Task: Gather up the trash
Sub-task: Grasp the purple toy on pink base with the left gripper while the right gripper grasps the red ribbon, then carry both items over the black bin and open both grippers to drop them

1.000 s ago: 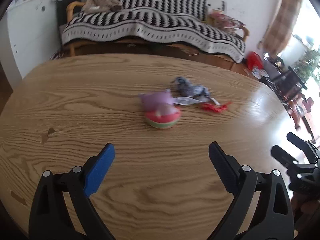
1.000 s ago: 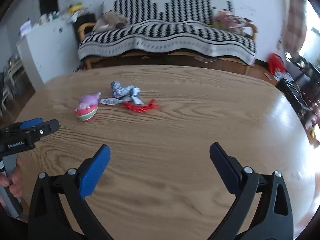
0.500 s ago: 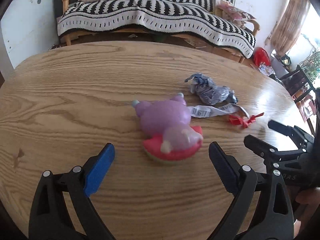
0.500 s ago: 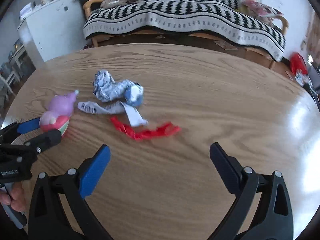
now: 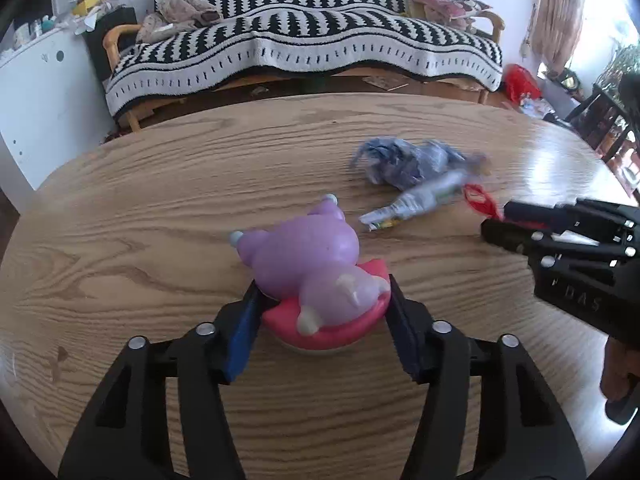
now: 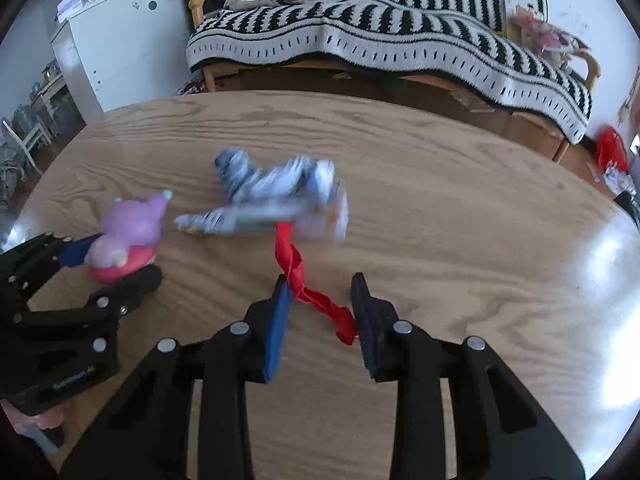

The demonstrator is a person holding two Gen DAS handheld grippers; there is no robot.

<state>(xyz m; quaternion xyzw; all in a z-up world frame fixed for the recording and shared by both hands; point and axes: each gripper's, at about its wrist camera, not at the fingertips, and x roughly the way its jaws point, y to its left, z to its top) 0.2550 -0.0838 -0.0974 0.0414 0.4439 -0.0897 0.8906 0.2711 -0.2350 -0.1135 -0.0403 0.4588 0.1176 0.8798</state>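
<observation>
Now | left gripper point(image 5: 320, 304) pinching purple-pink toy point(image 5: 316, 276) | right gripper point(image 6: 320, 308) half-spread around twisted red wrapper point(image 6: 304, 284)

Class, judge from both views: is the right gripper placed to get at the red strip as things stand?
Probably yes. The right gripper already has its fingers on either side of the red strip, which lies flat on the table with nothing over it. The wrappers lie beyond.
</observation>
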